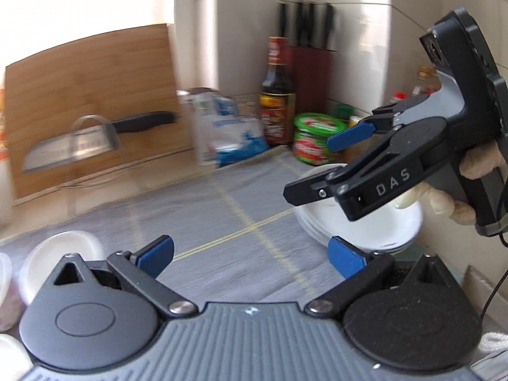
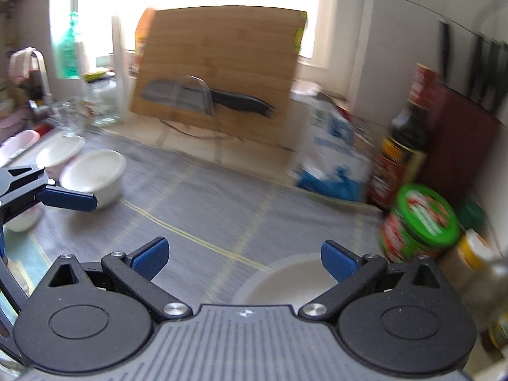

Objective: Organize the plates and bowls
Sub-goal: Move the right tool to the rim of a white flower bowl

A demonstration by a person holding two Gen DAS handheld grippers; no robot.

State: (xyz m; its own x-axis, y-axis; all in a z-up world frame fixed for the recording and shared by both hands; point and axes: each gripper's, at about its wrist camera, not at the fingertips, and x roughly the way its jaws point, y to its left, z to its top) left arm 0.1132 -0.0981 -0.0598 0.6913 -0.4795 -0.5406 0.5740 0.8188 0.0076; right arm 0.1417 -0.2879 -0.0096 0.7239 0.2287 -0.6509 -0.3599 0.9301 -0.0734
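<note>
both tools are spread wide and carry nothing. the left gripper [image 1: 250, 258] hovers over the grey cloth mat [image 1: 222, 219] with its blue pads [image 1: 157, 254] far apart. ahead of it and to its right sits the stack of white plates [image 1: 365, 225], just beyond its right pad. the right gripper [image 1: 314, 165] hangs above that stack in the left wrist view, held by a gloved hand [image 1: 457, 190], its fingers parted and not touching the top plate.

in the right wrist view the right gripper [image 2: 244, 260] also shows a wide gap, and the stack of white plates [image 2: 285, 282] lies directly below it, partly hidden by the tool body, nearer the right pad. the left gripper [image 2: 68, 198] enters at the left edge, its blue pad just in front of a white bowl [image 2: 93, 174]; whether they touch cannot be told. a second white bowl [image 2: 60, 152] sits just behind the first, toward the sink side.

at the back of the counter a wooden cutting board [image 2: 219, 73] leans upright with a knife [image 2: 206, 96] held in a rack in front of it. to the right stand a blue-and-white bag [image 2: 333, 158], a dark sauce bottle [image 2: 403, 146] and a green-lidded jar [image 2: 419, 222], the jar near the plates.
</note>
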